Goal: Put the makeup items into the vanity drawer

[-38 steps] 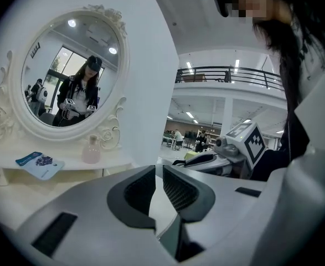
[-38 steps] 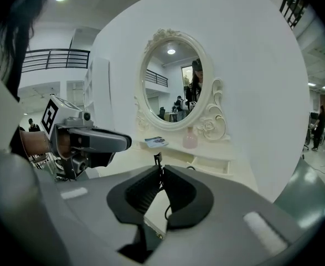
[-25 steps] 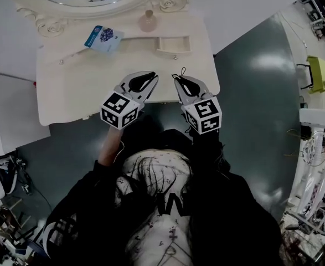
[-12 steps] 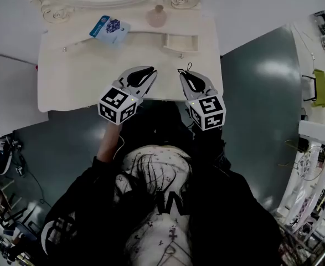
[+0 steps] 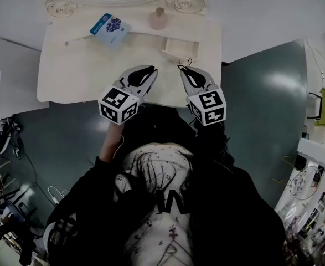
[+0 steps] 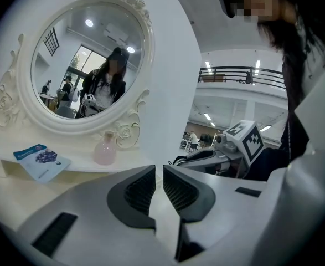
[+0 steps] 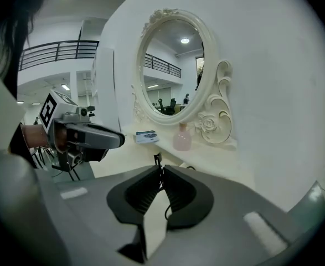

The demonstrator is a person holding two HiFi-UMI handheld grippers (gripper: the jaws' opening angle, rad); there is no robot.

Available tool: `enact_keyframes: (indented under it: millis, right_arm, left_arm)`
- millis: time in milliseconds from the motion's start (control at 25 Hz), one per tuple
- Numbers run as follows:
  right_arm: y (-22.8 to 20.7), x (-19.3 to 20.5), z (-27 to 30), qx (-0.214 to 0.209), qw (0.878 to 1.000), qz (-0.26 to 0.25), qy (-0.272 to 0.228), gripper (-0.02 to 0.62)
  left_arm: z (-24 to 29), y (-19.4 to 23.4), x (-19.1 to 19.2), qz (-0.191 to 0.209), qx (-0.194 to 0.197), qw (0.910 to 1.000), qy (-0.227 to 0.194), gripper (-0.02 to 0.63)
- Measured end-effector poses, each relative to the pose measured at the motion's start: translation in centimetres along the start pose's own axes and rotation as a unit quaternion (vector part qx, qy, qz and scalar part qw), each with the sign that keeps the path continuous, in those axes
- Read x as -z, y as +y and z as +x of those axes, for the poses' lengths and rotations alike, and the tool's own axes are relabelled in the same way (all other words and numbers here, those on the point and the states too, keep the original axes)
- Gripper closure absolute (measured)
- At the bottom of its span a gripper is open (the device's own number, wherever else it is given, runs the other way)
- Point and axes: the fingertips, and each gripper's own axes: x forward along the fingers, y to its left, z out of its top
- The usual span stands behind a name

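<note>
Cream vanity table top, seen from above; front edge just under both tools, right edge close beside the right gripper, grey-green floor beyond it. Wide bare stretch of top to the left of and ahead of the left gripper.

Raised back shelf with a small cream drawer pulled open, ahead of and near the right gripper's tips; inside too small to read.

Makeup items, both on the shelf and outside the drawer: blue flat sachet to the left, round pink glass bottle against the foot of the oval mirror in a scrolled white frame.

Left gripper: pads drawn almost together, thin slit only, nothing in it.

Right gripper: pads pressed together at the tips, a thin black cord showing between them; nature of the cord unclear.

Mirror cut off at the top edge from above. Table's front edge partly covered by the marker cubes and dark sleeves.
</note>
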Motion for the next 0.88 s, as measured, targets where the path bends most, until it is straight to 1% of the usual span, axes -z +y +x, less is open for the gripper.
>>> enact_keyframes:
  millis: [120, 520, 760, 880]
  right_arm:
    - [-1.2, 0.0, 0.3, -0.014, 1.000, -0.004, 0.001, 0.561]
    - [-4.2, 0.6, 2.4, -0.066, 0.998, -0.014, 0.018, 0.561]
    - [-6.0, 2.1, 5.4, -0.096, 0.993, -0.047, 0.052, 0.561]
    - [-6.8, 3.0, 7.0, -0.111, 0.990, -0.054, 0.071, 0.560]
  left_arm:
    - [1.0, -0.3, -0.1, -0.002, -0.011, 0.9999, 0.002, 0.565]
    - [2.8, 0.8, -0.4, -0.017, -0.073, 0.9972, 0.000, 0.565]
    - [3.3, 0.8, -0.1, -0.023, -0.098, 0.9949, 0.005, 0.565]
    - [3.1, 0.6, 0.1, -0.026, -0.110, 0.9935, 0.008, 0.565]
